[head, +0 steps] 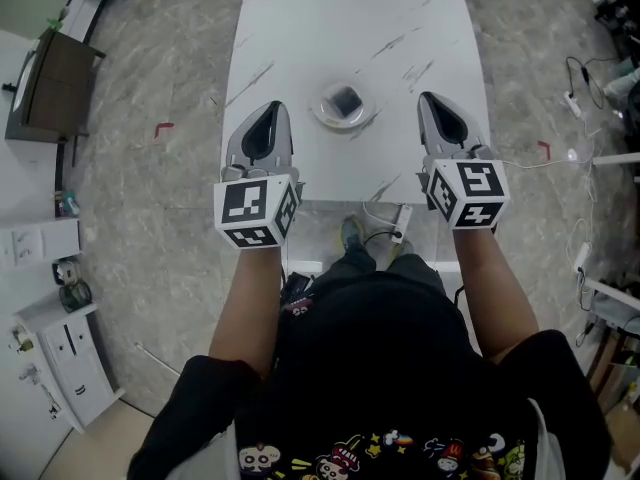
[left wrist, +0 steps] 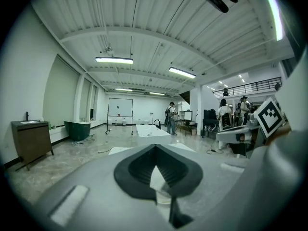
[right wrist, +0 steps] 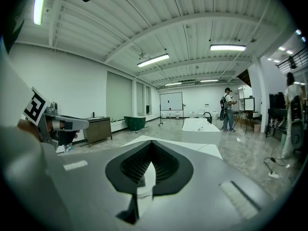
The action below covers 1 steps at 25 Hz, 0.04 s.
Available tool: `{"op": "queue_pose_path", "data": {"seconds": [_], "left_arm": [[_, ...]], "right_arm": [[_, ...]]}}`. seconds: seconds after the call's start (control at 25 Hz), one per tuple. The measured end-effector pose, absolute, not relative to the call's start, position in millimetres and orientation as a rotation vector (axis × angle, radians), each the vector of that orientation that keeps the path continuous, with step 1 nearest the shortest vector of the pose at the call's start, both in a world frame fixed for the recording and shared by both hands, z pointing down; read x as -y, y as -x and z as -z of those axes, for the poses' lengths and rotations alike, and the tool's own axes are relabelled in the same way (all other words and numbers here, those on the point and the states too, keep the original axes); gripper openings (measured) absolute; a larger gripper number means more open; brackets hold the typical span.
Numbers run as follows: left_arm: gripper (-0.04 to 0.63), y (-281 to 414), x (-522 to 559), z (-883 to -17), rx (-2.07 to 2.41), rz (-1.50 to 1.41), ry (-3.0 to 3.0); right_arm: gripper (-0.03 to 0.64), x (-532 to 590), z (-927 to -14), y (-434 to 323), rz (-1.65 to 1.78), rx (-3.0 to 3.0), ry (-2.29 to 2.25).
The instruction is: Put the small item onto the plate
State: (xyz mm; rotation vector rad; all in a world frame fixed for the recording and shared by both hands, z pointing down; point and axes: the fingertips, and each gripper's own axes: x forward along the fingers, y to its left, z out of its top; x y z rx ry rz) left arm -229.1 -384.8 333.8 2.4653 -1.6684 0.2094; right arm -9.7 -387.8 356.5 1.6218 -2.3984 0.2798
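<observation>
A small dark square item (head: 344,99) lies in the middle of a round white plate (head: 326,116) at the centre of the white marble table (head: 300,38). My left gripper (head: 270,111) hovers over the table just left of the plate, jaws shut with nothing in them. To the right of the plate, my right gripper (head: 430,100) is also shut and empty. Both point away from me, level with the plate. In the left gripper view the dark pads (left wrist: 137,170) meet at their tips, and the same holds for the pads (right wrist: 166,165) in the right gripper view.
A dark wooden cabinet (head: 55,83) stands far left on the grey floor, with white furniture (head: 65,353) at lower left. Cables and a power strip (head: 575,103) lie on the right. A white bathtub (right wrist: 199,125) and several people stand far off in the hall.
</observation>
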Motion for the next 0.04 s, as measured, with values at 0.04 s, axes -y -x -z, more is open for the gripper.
{"op": "queue_pose_path", "data": {"seconds": [0.04], "left_arm": [[0.000,228.3,385.2,-331.6,1.680,-0.194,-2.467]], "right_arm": [[0.018,388.4,-356.8,11.5,-0.280,2.399,-1.622]]}}
